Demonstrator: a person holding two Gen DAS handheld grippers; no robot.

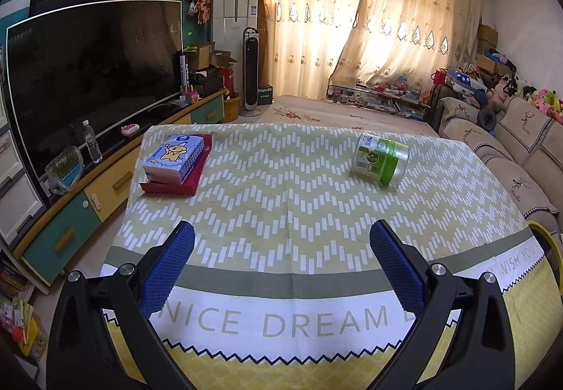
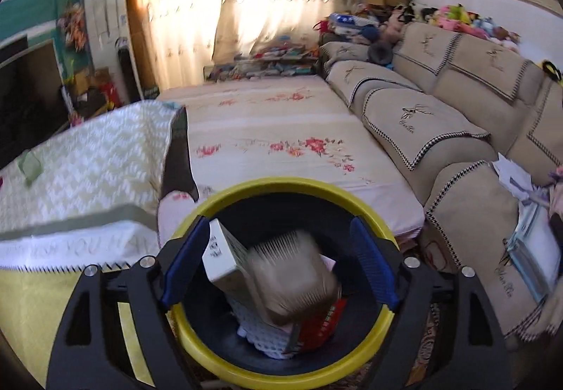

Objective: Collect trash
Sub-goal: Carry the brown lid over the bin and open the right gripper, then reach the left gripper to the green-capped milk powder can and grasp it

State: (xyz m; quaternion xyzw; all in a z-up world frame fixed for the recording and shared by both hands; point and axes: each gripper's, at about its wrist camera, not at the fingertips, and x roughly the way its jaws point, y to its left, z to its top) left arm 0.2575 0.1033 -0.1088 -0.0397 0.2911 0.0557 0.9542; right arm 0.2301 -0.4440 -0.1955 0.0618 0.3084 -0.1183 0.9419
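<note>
While the left gripper hovers wide open over the table, empty, the green-labelled jar lies tipped on its side far right, apparently next to collect; reaching it calls for a forward-right move. Over the yellow-rimmed bin, the right gripper stands spread; a blurred brown carton seems to be dropping in.
</note>
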